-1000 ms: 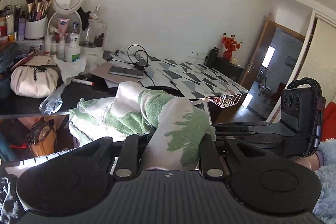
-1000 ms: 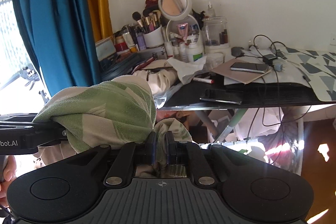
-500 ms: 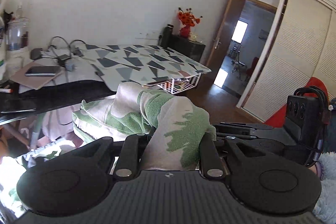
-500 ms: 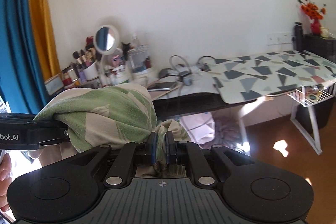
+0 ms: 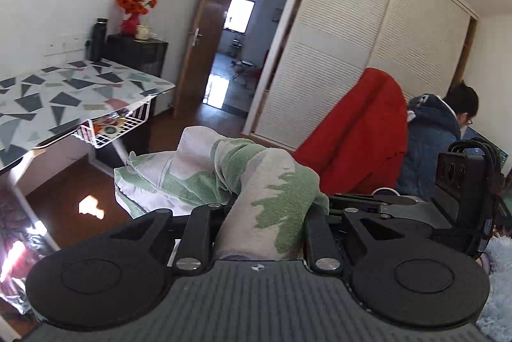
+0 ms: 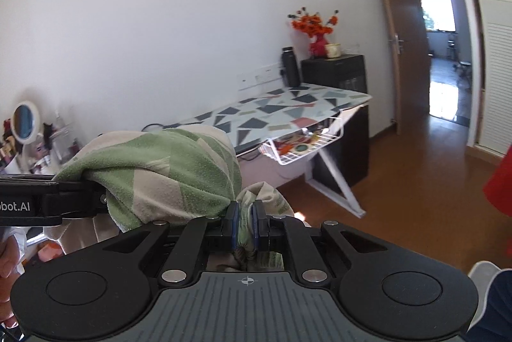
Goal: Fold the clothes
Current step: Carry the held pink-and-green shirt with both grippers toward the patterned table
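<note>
The soft green-and-cream patterned fleece garment [image 5: 265,198] is hanging bunched between both grippers, off any surface: the left gripper [image 5: 260,215] is clamping a thick fold, the right gripper [image 6: 245,222] is pinching a thin edge, and its bulk is lying just ahead of both sets of fingers. It is probably stretching crosswise from gripper to gripper, neither nearer. Against the earlier frames both grips are staying unchanged, but the cluttered vanity has gone from the left view and slid to the far edge of the right one, with the white slatted wardrobe [image 5: 368,53] appearing.
</note>
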The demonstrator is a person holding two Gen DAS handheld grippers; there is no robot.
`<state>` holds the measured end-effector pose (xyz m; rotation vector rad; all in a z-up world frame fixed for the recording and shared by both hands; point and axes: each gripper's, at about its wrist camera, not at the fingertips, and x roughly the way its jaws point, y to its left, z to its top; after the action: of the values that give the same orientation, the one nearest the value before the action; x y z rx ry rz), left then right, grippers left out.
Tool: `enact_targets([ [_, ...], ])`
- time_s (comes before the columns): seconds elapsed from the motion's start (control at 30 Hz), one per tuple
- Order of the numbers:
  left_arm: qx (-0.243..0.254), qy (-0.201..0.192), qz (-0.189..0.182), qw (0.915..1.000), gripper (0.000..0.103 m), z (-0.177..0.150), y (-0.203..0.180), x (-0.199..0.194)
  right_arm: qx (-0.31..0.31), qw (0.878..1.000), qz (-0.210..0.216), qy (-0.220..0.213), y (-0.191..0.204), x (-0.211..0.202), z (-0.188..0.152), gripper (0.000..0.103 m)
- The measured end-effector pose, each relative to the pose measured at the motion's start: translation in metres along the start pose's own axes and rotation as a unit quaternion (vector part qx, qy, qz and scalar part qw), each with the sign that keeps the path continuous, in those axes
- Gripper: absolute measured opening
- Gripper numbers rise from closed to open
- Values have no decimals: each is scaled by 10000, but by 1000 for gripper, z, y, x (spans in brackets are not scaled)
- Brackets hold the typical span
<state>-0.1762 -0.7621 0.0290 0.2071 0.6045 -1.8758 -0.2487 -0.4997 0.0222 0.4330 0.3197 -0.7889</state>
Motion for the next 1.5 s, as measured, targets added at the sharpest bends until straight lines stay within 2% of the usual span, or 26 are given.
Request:
enact_targets([
  [0.17, 2, 106, -437, 9990, 19, 8, 2, 50, 62, 9988, -476, -56, -50, -12, 3, 8],
  [0.3, 1, 133, -628, 9979, 19, 16, 22, 86, 218, 9979, -598, -80, -73, 8, 7, 8],
  [0.47, -123, 165, -651, 9977, 19, 44, 76, 142, 208, 9980, -597, 47, -91, 68, 28, 8],
  [0.67, -38, 66, -675, 9977, 19, 107, 142, 209, 79, 9985, -537, 49, -102, 160, 82, 8],
  [0.87, 233, -244, -756, 9966, 19, 173, 193, 270, -131, 9979, -553, -302, -119, 247, 148, 8],
  [1.03, 277, -199, -658, 9973, 19, 209, 220, 318, -42, 9982, -439, -405, -141, 293, 177, 8],
  [1.17, 98, -185, -416, 9989, 19, 226, 242, 356, -48, 9994, -217, -276, -165, 338, 201, 8],
  [1.33, -186, -436, 287, 9985, 19, 255, 267, 399, -501, 9982, 337, -20, -213, 412, 240, 8],
  [1.43, -354, -774, 854, 9927, 19, 277, 276, 407, -766, 9927, 936, 15, -230, 455, 278, 8],
  [1.5, -420, -995, 1298, 9856, 19, 288, 281, 405, -947, 9860, 1372, 21, -234, 484, 302, 8],
])
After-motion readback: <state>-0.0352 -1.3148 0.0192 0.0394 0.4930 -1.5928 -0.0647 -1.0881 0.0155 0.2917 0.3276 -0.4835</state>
